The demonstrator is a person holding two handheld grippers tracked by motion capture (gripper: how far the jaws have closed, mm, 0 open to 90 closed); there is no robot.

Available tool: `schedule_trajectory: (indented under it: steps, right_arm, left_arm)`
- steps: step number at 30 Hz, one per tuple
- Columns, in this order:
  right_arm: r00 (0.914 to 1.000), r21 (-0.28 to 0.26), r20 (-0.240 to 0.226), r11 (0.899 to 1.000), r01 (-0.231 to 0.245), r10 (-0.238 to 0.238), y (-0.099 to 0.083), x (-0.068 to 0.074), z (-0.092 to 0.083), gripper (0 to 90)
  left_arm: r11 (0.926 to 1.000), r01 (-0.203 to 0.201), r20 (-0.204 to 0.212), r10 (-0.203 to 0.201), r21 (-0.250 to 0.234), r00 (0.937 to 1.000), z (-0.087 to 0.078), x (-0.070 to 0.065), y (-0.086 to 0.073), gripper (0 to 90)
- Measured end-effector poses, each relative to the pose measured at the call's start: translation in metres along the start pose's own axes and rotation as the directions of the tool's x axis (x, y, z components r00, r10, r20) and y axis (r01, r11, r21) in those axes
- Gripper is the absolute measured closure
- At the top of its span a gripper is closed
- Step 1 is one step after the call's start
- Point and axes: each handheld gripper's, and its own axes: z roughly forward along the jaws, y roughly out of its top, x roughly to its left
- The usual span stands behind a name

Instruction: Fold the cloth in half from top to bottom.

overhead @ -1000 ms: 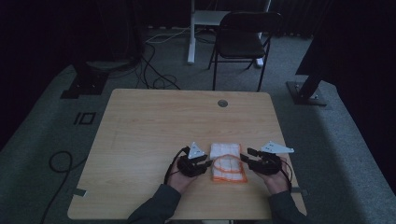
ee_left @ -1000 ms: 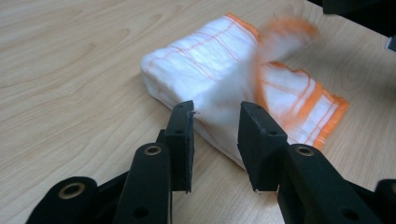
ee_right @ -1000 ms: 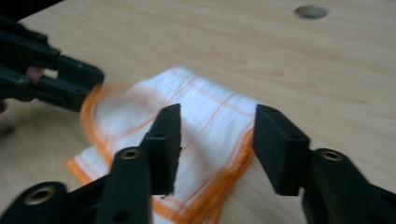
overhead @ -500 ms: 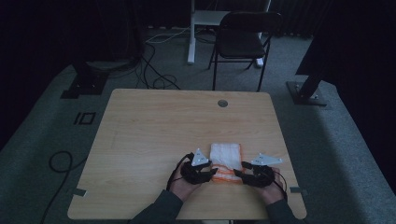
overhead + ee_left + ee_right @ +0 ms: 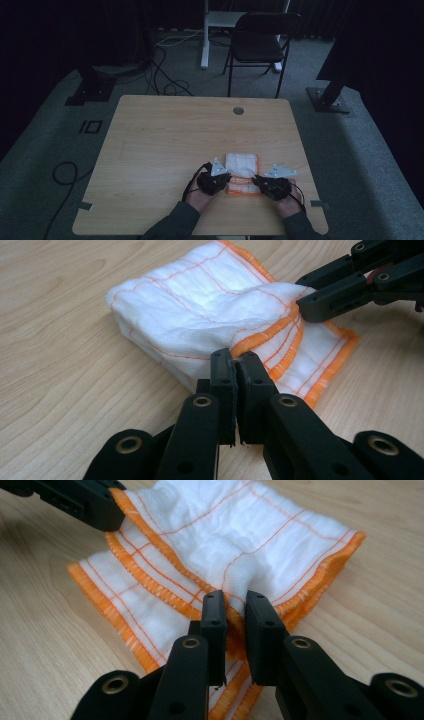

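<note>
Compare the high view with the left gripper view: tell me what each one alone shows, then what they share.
High view alone: the black folding chair, grey carpet floor, floor cables and the person's sleeves.

Left gripper view alone: the left gripper pinching the orange hem of the white, orange-edged folded cloth, jaws just closed.

Both: the cloth, the light wooden table and the right gripper at the cloth's edge.

Light wooden table (image 5: pixel 165 150) with a round cable hole (image 5: pixel 238 110) near its far edge, black folding chair (image 5: pixel 260 42) beyond it, grey carpet (image 5: pixel 45 145) — black cables (image 5: pixel 165 75) trailing across, dark stand bases (image 5: pixel 90 90) either side.
</note>
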Motion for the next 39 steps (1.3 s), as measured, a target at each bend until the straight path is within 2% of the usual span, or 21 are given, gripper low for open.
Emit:
schedule_trajectory:
  steps: [5,9,11,17,19,22,27,29,30,33,35,36,37,39]
  right_arm:
    - [1.0000,-0.028,-0.006,1.000,0.007,-0.007,0.001,0.003,-0.015,80.4]
    - [0.9999,-0.032,-0.014,0.999,0.006,-0.006,-0.004,0.008,-0.023,80.1]
    - [0.9997,-0.016,-0.023,1.000,0.001,-0.001,-0.014,0.012,-0.027,79.2]
    - [0.9993,0.017,-0.035,1.000,-0.009,0.010,-0.026,0.016,-0.022,77.0]
    - [0.9991,0.038,-0.035,0.999,-0.021,0.023,-0.029,0.017,-0.022,65.7]
    - [0.9987,0.021,-0.030,0.999,-0.041,0.042,-0.030,0.015,-0.025,53.0]
    - [0.9977,-0.043,-0.028,0.997,-0.063,0.062,-0.028,0.012,-0.036,43.9]
    - [0.9977,-0.043,-0.028,0.997,-0.063,0.062,-0.028,0.012,-0.036,43.9]
    - [0.9951,-0.081,-0.011,0.992,-0.099,0.099,-0.028,0.007,-0.040,42.9]
    - [0.9914,-0.100,0.016,0.987,-0.128,0.130,-0.029,0.002,-0.041,42.7]
    - [0.9914,-0.100,0.016,0.987,-0.128,0.130,-0.029,0.002,-0.041,42.7]
    - [0.9893,-0.104,0.024,0.985,-0.140,0.144,-0.030,0.000,-0.041,42.9]
    - [0.9822,-0.115,0.060,0.979,-0.170,0.178,-0.032,-0.006,-0.042,43.8]
    - [0.9797,-0.117,0.070,0.977,-0.179,0.188,-0.033,-0.009,-0.041,43.8]
  left_arm:
    - [0.9996,0.003,0.018,-0.003,-0.028,0.9998,-0.009,-0.006,0.002,88.1]
    - [0.9995,0.006,0.034,-0.005,-0.032,0.9994,-0.013,-0.016,-0.003,88.0]
    - [0.9999,-0.002,0.038,0.002,-0.014,0.9993,-0.011,-0.024,-0.012,87.4]
    - [0.9996,0.018,0.060,-0.019,0.024,0.9980,-0.007,-0.024,-0.026,85.5]
    - [0.9995,0.011,0.062,-0.013,0.030,0.9980,-0.007,-0.025,-0.029,75.1]
    - [0.9998,0.022,0.062,-0.022,0.004,0.9978,-0.013,-0.022,-0.031,62.3]
    - [0.9989,0.034,0.043,-0.033,-0.033,0.9985,-0.027,-0.014,-0.033,56.7]
    - [0.9986,0.036,0.036,-0.035,-0.038,0.9987,-0.030,-0.012,-0.034,56.6]
    - [0.9974,0.053,-0.001,-0.053,-0.048,0.9986,-0.038,-0.002,-0.037,56.7]
    - [0.9966,0.062,-0.022,-0.063,-0.055,0.9977,-0.043,0.005,-0.038,56.8]
    - [0.9962,0.066,-0.032,-0.068,-0.056,0.9972,-0.044,0.008,-0.039,56.8]
    - [0.9954,0.073,-0.057,-0.076,-0.062,0.9955,-0.048,0.014,-0.040,56.8]
    - [0.9946,0.078,-0.067,-0.083,-0.069,0.9943,-0.050,0.017,-0.040,56.8]
    - [0.9940,0.081,-0.090,-0.087,-0.073,0.9921,-0.054,0.023,-0.041,56.8]
